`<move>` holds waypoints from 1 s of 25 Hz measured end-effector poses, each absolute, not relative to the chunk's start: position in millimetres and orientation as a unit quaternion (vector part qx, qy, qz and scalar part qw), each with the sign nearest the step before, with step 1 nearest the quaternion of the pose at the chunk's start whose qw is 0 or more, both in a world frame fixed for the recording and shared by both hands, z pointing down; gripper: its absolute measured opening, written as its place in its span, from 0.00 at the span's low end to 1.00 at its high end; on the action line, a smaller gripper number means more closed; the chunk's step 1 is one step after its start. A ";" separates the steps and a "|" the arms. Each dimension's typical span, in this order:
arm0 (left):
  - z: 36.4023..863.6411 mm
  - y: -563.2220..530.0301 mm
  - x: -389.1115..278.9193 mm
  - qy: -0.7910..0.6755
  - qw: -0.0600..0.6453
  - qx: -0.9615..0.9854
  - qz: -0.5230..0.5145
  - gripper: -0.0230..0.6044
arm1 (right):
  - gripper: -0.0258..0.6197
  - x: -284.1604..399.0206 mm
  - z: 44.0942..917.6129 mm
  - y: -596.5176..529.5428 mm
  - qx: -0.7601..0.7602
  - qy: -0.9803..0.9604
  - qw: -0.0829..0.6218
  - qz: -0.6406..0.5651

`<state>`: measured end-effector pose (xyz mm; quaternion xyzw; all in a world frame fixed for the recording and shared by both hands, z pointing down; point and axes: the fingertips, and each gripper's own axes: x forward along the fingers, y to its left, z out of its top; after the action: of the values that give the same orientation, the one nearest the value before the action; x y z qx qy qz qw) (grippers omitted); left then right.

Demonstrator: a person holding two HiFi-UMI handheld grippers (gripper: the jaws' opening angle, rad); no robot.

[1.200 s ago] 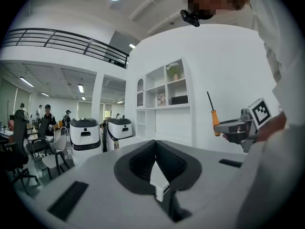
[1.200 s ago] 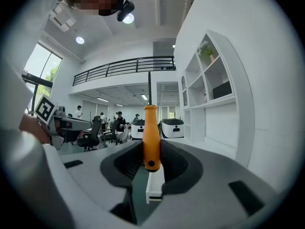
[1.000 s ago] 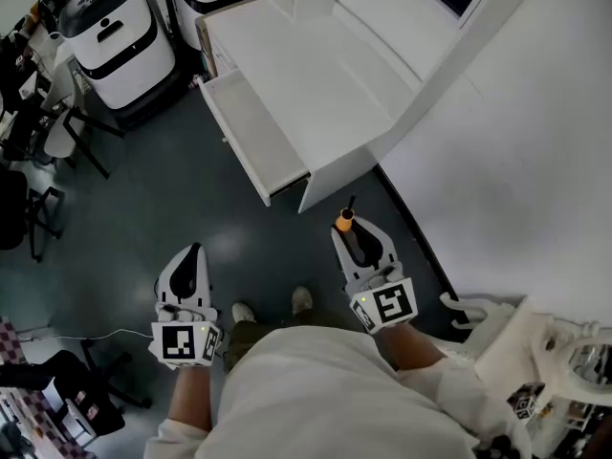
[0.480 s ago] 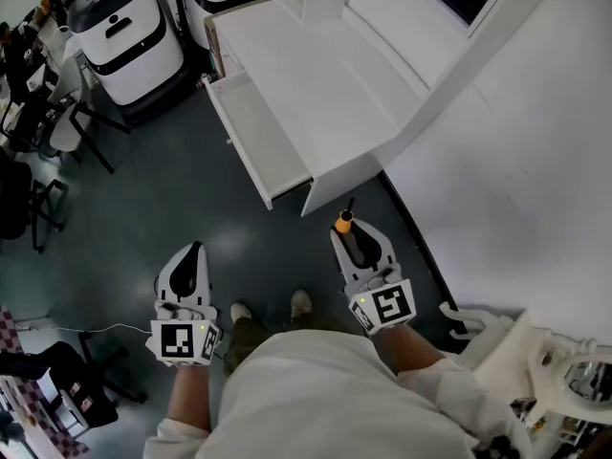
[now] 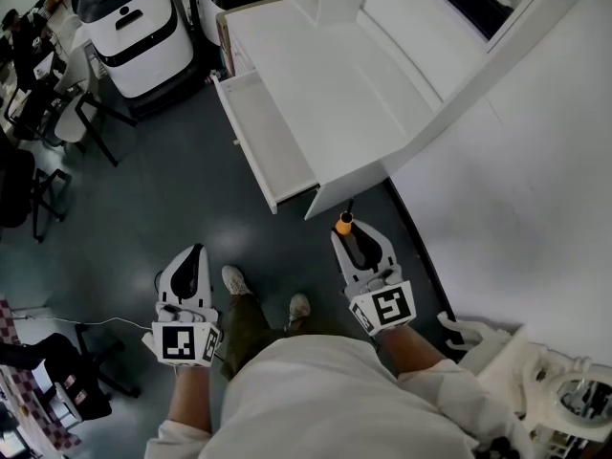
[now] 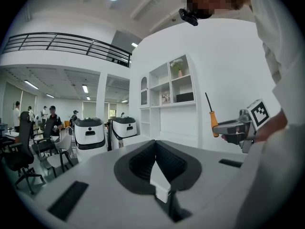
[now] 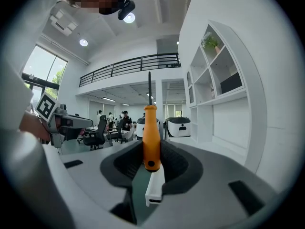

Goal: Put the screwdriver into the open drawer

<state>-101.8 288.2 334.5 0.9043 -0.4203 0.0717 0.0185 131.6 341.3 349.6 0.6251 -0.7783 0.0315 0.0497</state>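
Note:
My right gripper (image 5: 345, 226) is shut on the orange-handled screwdriver (image 5: 345, 218), whose dark shaft points toward the white desk (image 5: 306, 75). In the right gripper view the screwdriver (image 7: 151, 137) stands upright between the jaws. The open drawer (image 5: 266, 140), white and empty, juts from the desk's left side, ahead and left of the right gripper. My left gripper (image 5: 194, 256) hangs over the dark floor, shut with nothing in it; its own view shows the jaws (image 6: 157, 173) closed and the right gripper (image 6: 238, 126) off to the side.
Two white robot units (image 5: 139, 27) stand at the far left of the desk. Black office chairs (image 5: 33, 113) line the left edge. A white wall (image 5: 535, 180) runs along the right. A white shelf unit (image 6: 174, 94) rises behind the desk. The person's feet (image 5: 234, 280) are on the floor.
The desk and drawer have shifted slightly right and down in the head view as the person steps forward; one foot has moved ahead. Both grippers keep their pose and hold.

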 end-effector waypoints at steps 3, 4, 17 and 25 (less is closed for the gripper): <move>336.2 270.6 -106.3 -0.413 0.017 0.908 0.069 0.04 | 0.22 126.7 349.7 326.1 0.631 -0.774 0.055 0.029; 336.7 264.3 -108.0 -0.411 0.017 0.909 0.069 0.04 | 0.22 124.7 349.4 321.0 0.633 -0.772 0.057 0.029; 341.3 170.5 -130.2 -0.366 0.023 0.927 0.072 0.04 | 0.22 95.8 350.3 241.9 0.665 -0.743 0.067 0.033; 347.7 118.0 -144.9 -0.332 0.028 0.940 0.071 0.04 | 0.22 81.9 352.3 191.0 0.689 -0.719 0.079 0.028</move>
<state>-144.9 118.0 347.7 0.9404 -0.3315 0.0706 0.0280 81.9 191.0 352.3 0.6895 -0.7194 0.0283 0.0787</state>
